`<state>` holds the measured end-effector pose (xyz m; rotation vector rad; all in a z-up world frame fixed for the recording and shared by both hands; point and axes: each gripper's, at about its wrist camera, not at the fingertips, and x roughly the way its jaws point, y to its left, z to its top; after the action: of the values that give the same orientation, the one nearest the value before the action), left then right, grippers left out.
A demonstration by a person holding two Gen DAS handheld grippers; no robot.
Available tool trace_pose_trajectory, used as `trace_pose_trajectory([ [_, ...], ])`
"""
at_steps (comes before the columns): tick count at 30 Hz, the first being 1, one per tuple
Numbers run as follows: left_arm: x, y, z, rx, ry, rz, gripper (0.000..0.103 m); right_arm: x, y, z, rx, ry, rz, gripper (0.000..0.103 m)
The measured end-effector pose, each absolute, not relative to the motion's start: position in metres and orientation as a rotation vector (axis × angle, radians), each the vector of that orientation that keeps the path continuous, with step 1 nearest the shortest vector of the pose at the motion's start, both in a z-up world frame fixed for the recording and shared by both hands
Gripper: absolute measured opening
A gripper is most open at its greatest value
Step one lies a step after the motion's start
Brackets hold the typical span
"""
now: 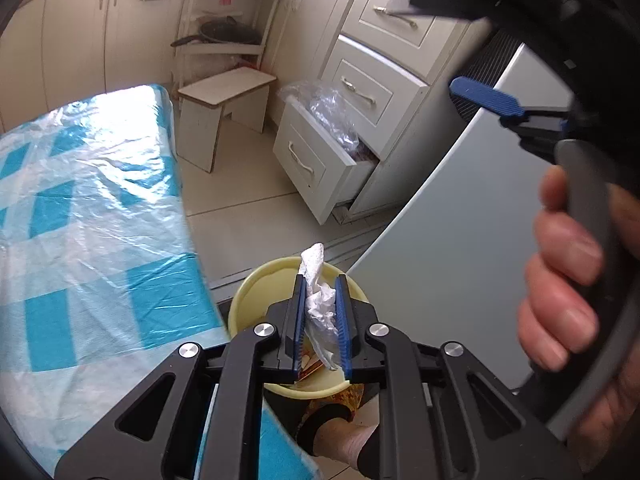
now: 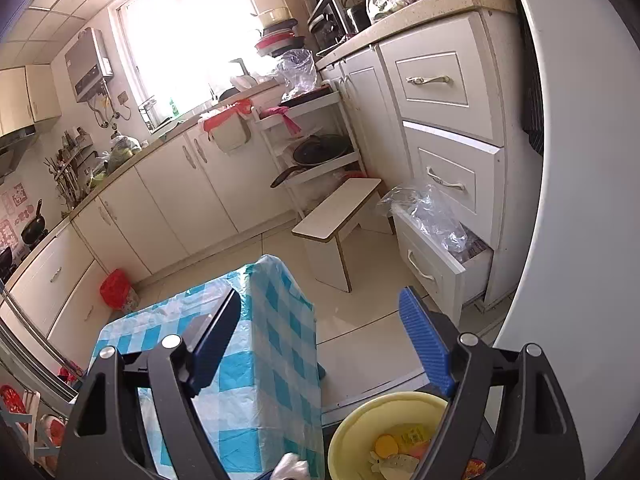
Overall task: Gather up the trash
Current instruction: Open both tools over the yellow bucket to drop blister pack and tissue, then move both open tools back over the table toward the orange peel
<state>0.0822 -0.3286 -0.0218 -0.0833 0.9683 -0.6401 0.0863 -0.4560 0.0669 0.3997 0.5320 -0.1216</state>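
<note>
While right jaws wide, tissue (image 1: 320, 304) pinched.

Crumpled white plastic wrapper (image 1: 320, 304): thin, creased film, standing roughly upright in the lower centre of the left wrist view. It is clamped between the two blue pads of the left tool (image 1: 320, 320), with its top end protruding above the fingertips.

Yellow basin (image 1: 256, 292): round, pale yellow, directly below the wrapper. In the right wrist view it occupies the lower right of the frame (image 2: 360, 420) and contains collected trash (image 2: 400, 446): a round orange-yellow piece, a yellow printed packet and pale scraps.
</note>
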Motion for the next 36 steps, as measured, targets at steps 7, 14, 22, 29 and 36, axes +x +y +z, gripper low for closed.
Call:
trace_pose_trajectory([
  [7,0.09,-0.346,-0.031,-0.068,0.993,-0.601,0.053,0.08,-0.459,0.078,0.449,0.492,-0.115,0.078],
  [14,0.063,-0.269,0.0,-0.114,0.911,-0.482,0.074,0.084,-0.432,0.08,0.421,0.497,-0.083,0.081],
  [22,0.031,-0.175,0.009,-0.17,0.906,-0.363,0.08,0.098,-0.378,0.073,0.304,0.536,-0.017,0.085],
  [29,0.009,-0.13,0.008,-0.18,0.904,-0.304,0.081,0.111,-0.342,0.056,0.24,0.601,0.017,0.086],
  [36,-0.003,-0.105,-0.001,-0.194,0.922,-0.263,0.081,0.114,-0.317,0.044,0.186,0.64,0.046,0.087],
])
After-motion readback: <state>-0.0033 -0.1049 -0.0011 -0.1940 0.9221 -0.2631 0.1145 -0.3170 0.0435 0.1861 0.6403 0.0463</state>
